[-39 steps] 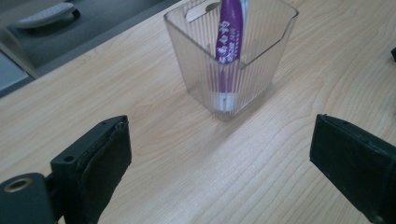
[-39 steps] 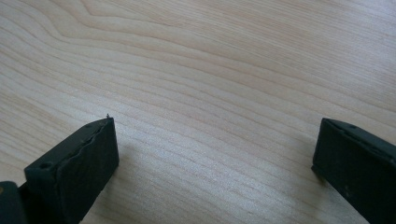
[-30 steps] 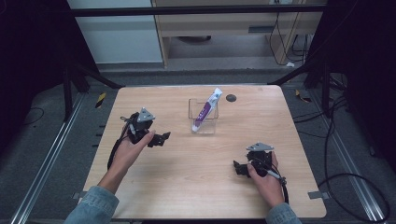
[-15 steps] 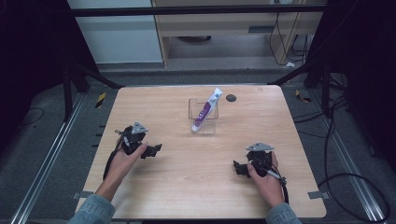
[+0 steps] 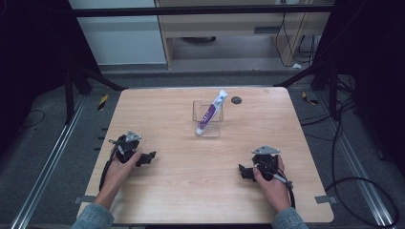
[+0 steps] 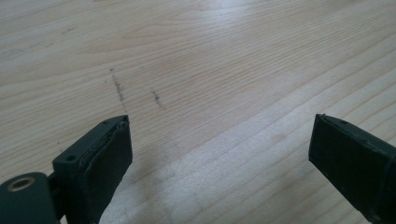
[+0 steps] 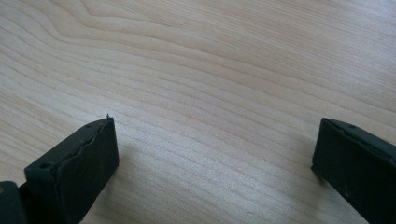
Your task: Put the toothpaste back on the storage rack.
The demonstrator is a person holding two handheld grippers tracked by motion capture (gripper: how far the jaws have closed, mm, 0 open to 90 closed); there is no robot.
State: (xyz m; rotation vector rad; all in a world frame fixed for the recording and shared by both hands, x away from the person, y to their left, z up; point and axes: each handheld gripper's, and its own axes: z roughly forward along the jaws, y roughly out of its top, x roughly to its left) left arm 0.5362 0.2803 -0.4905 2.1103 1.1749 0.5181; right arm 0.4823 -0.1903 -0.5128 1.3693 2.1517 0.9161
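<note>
The right gripper [image 7: 212, 154] looks down along its own two black jaws, which rise from the bottom corners and stand wide apart with nothing between them. The jaw at the left shows a flat inner pad with a wavy, ridged edge and a small round hole near its base; the jaw at the right is cut off by the frame edge. Beneath them lies the pale wooden tabletop with fine curving grain lines [image 7: 219, 60], close under the jaws, which cast soft shadows on it.
</note>
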